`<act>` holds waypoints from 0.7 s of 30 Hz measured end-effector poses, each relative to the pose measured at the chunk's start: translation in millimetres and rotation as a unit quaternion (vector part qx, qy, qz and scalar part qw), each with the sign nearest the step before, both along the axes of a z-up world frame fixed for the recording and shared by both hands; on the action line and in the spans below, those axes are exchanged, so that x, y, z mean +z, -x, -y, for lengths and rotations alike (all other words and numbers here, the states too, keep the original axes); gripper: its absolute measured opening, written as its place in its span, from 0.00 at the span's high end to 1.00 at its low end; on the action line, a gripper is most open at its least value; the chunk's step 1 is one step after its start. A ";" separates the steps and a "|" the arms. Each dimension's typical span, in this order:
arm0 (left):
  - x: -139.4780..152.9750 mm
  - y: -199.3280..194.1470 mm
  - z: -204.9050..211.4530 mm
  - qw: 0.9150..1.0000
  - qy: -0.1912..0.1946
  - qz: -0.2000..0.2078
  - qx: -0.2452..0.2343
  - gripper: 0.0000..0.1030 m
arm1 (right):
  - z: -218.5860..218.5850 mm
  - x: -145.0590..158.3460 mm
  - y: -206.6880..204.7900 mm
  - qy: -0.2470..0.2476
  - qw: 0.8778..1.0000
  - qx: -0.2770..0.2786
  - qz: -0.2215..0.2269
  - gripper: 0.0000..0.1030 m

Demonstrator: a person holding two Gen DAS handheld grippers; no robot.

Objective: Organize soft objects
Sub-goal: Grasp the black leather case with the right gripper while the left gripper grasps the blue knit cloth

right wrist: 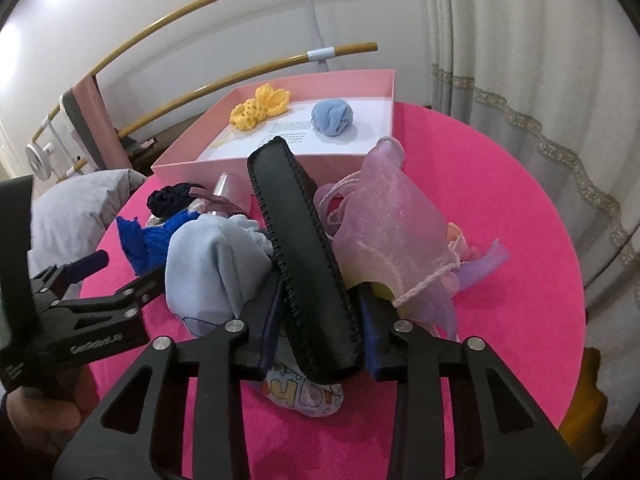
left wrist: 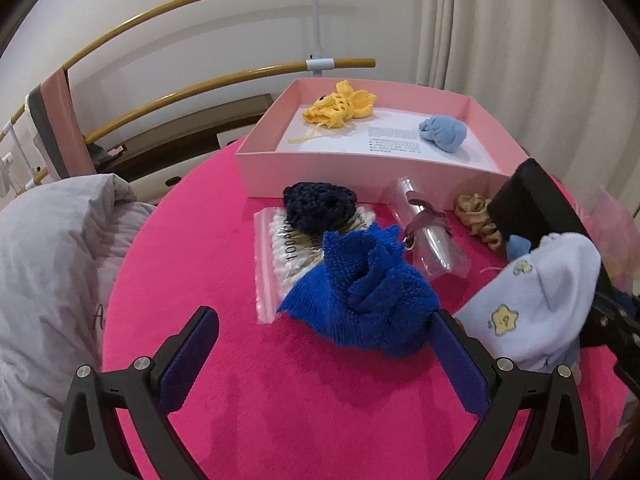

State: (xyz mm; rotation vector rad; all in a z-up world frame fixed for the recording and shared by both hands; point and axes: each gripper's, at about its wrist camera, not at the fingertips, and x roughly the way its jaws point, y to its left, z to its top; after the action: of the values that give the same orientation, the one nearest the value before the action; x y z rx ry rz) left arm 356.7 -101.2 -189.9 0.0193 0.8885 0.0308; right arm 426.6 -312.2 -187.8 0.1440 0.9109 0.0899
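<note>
A pink box [left wrist: 352, 168] at the back of the pink table holds a yellow crochet piece [left wrist: 340, 106] and a light blue cloth ball [left wrist: 444, 132]. My left gripper [left wrist: 324, 348] is open, low over the table, its right finger beside a blue knit cloth [left wrist: 360, 292]. My right gripper [right wrist: 316, 320] is shut on a black leather case [right wrist: 304, 264], held tilted over a pale blue sock [right wrist: 216, 264]. The case [left wrist: 532, 204] and sock [left wrist: 532, 304] also show in the left wrist view. A sheer pink pouch [right wrist: 392, 232] lies just right of the case.
A navy crochet piece [left wrist: 318, 206] lies on a bag of cotton swabs [left wrist: 280, 256]. A clear tube with a ribbon [left wrist: 428, 232] and a tan scrunchie [left wrist: 476, 216] lie before the box. Grey bedding [left wrist: 52, 264] and a railing [left wrist: 160, 12] are at the left; curtains [right wrist: 540, 80] hang at the right.
</note>
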 end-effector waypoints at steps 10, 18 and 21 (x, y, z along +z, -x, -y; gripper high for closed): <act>-12.6 -16.8 -2.5 0.997 0.067 -0.018 -0.024 0.34 | 1.4 7.2 9.0 -0.014 1.000 -0.007 0.006 0.74; -3.1 -9.9 -17.1 0.995 0.086 -0.014 -0.042 0.64 | 2.6 22.1 30.0 -0.043 0.999 -0.005 0.017 0.75; 2.6 -2.5 -22.1 0.995 0.088 -0.008 -0.045 0.64 | 3.2 27.4 38.6 -0.052 0.998 -0.005 0.022 0.75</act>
State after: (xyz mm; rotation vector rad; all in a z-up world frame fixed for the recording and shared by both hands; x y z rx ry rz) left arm 359.2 -79.1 -187.3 -0.1050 0.9028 -0.1325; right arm 388.0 -315.3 -160.4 0.2421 0.8627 0.1300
